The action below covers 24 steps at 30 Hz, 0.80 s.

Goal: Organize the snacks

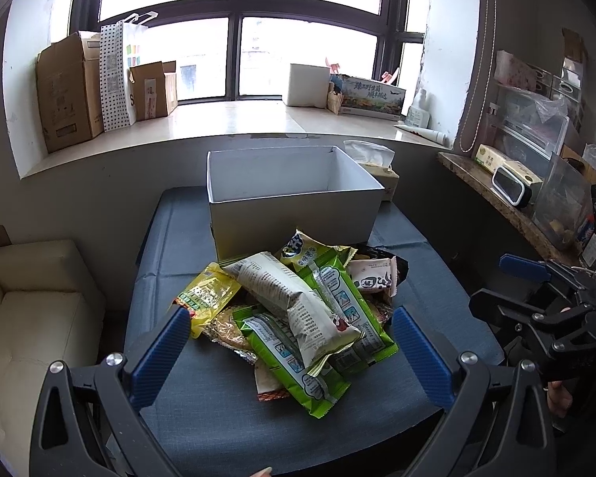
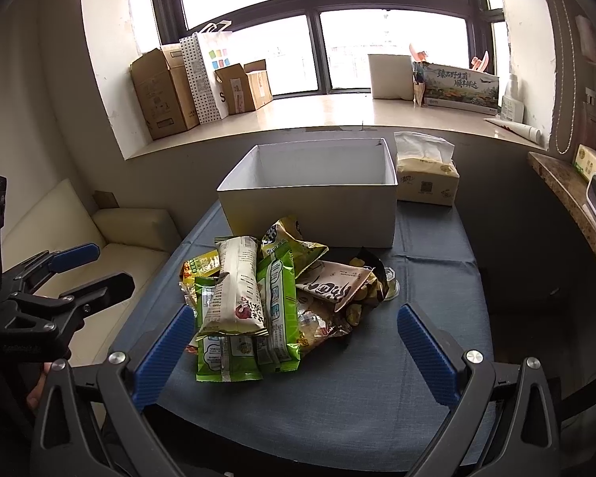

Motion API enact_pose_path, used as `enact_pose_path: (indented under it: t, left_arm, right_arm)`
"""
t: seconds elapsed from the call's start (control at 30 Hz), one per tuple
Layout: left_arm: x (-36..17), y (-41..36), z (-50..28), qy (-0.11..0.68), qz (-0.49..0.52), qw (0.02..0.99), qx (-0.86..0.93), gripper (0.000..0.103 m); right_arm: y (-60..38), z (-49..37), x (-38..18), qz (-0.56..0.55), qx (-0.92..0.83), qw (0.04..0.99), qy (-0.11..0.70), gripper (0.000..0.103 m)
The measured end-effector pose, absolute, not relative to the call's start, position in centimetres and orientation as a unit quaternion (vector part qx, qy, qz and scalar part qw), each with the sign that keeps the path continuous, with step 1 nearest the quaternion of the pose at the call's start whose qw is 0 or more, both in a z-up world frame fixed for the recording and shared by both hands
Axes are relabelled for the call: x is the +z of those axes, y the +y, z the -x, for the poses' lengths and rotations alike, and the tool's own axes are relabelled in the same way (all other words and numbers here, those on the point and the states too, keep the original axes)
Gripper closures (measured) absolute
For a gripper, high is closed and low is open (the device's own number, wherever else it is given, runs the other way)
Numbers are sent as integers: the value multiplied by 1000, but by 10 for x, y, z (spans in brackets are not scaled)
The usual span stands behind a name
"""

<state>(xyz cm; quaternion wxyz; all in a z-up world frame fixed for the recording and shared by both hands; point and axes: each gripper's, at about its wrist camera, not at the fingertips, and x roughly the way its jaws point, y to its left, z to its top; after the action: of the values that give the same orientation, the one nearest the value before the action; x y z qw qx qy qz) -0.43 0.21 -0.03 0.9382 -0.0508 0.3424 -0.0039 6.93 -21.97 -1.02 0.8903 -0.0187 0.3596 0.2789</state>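
Left gripper [image 1: 290, 351]: nearest item, jaws spread wide, nothing held, blue pads flanking near end of pile.
Right gripper [image 2: 294, 351]: likewise spread wide and holding nothing, pads either side of pile's near edge.

Table [image 1: 226, 429]: blue cloth cover, beneath both pairs of jaws, bearing all that follows.

Box [image 1: 294, 214]: white, open-topped, nothing visible inside; straight ahead of both pairs of jaws, just beyond pile, far wall close to sill.

Pile [image 1: 294, 310]: snack packets heaped loose, directly ahead of and partly between jaws of either gripper, none yet boxed.

White pack [image 1: 298, 306]: topmost, long and pillow-shaped; long axis running roughly away from jaws toward box, slanted to left at far end in left view, near end resting between left pads. In right view [image 2: 236, 290] lies left of centre, close to left pad.

Green packs [image 1: 337, 302]: two or more under white pack, same lengthwise lie.

Yellow pack [image 1: 204, 296]: by left pad in left view.

Pale pack [image 2: 333, 284]: right side of pile, crosswise.

Judgement: left gripper better centred on white pack; likely first pick, closing across narrow width, then forward to box.
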Motion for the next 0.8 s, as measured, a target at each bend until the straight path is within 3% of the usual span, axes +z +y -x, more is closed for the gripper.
enact_pose_path:
  t: [0.8]
  left_arm:
    - [-1,11,4,334,70,940,-5,0]
  right_arm:
    - [-218,-70,-16,12,290,885,364,0]
